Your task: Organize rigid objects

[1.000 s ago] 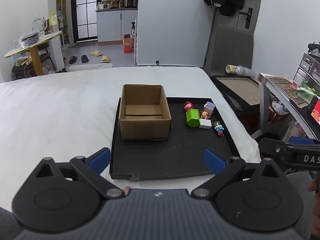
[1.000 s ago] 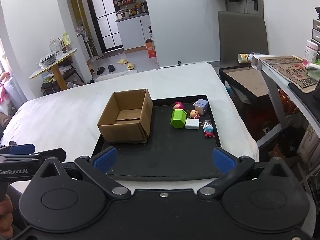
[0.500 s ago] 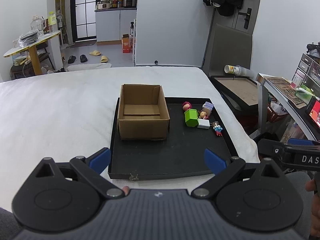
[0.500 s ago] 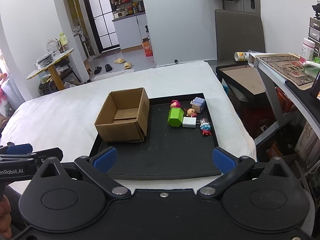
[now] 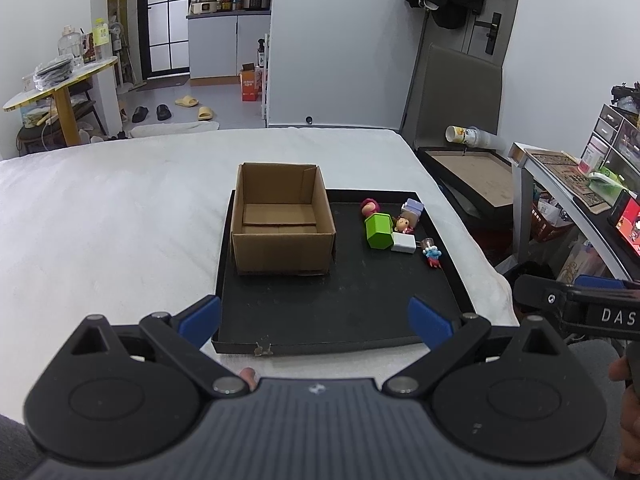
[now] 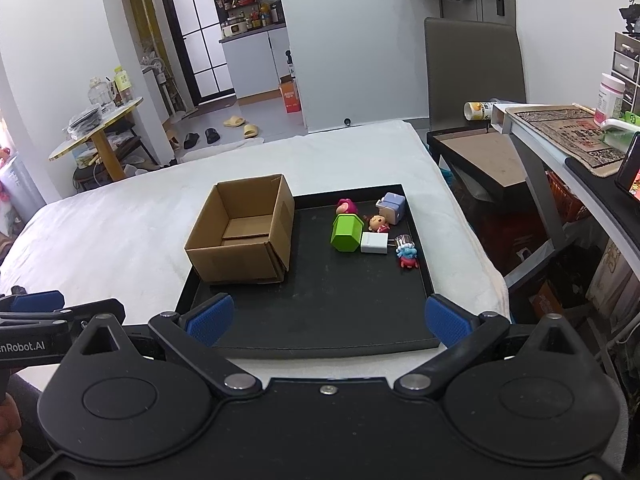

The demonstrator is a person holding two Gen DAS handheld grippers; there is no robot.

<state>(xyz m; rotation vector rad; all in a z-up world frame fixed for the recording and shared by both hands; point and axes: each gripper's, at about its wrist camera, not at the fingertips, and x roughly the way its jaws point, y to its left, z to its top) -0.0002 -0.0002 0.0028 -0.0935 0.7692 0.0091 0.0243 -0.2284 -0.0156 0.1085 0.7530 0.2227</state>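
Note:
An open, empty cardboard box (image 5: 282, 226) (image 6: 244, 228) stands on the left half of a black tray (image 5: 340, 304) (image 6: 328, 304) on a white bed. On the tray's far right lie a green block (image 5: 379, 231) (image 6: 346, 232), a white charger (image 5: 404, 243) (image 6: 374, 242), a pink-headed figure (image 5: 370, 207) (image 6: 346, 205), a small doll (image 5: 401, 224) (image 6: 378, 222), a lilac cube (image 5: 412, 209) (image 6: 392, 206) and a blue-red figure (image 5: 432, 256) (image 6: 407, 257). My left gripper (image 5: 314, 322) and right gripper (image 6: 326, 318) are both open and empty, held near the tray's front edge.
A dark low table (image 5: 468, 168) and a desk (image 6: 568, 140) with clutter stand right of the bed. A grey chair (image 6: 474, 64) is behind them. A yellow round table (image 5: 60, 80) stands far left. The white bedcover (image 5: 112, 216) spreads left of the tray.
Both grippers have drawn back and up slightly, so the tray and box look a little farther away. Nothing on the tray has moved.

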